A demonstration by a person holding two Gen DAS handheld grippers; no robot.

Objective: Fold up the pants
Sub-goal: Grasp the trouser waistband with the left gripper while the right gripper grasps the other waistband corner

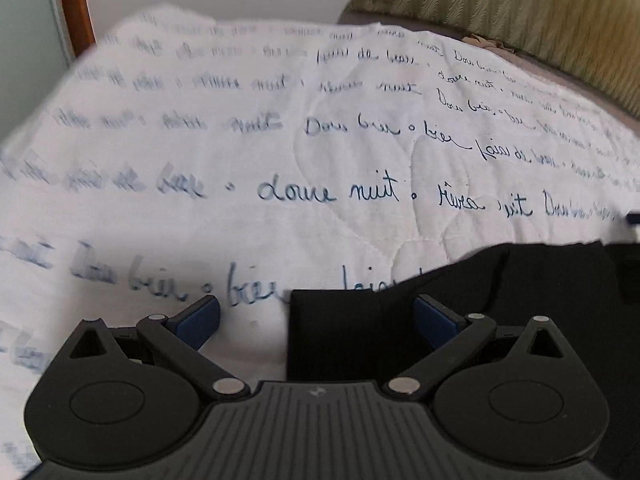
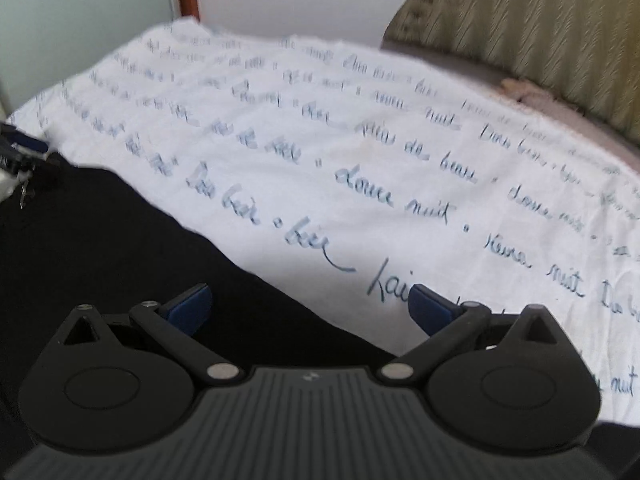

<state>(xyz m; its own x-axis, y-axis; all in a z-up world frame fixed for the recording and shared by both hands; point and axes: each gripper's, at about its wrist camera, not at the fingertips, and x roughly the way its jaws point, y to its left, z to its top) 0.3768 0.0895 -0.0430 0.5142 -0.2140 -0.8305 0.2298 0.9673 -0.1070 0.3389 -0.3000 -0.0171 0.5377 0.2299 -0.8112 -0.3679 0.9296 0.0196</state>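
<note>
We see a bed (image 1: 624, 116) w/ a white quilt (image 1: 280, 128) spread over it, printed w/ rows of blue handwritten script. Black pants (image 2: 100, 240) lie flat on the quilt, near its front edge, one end squared off.

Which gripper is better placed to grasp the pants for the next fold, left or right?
Probably left. The left gripper is open with a pants corner between its fingers. The right gripper is also open, over the pants' long edge, not a corner.
</note>
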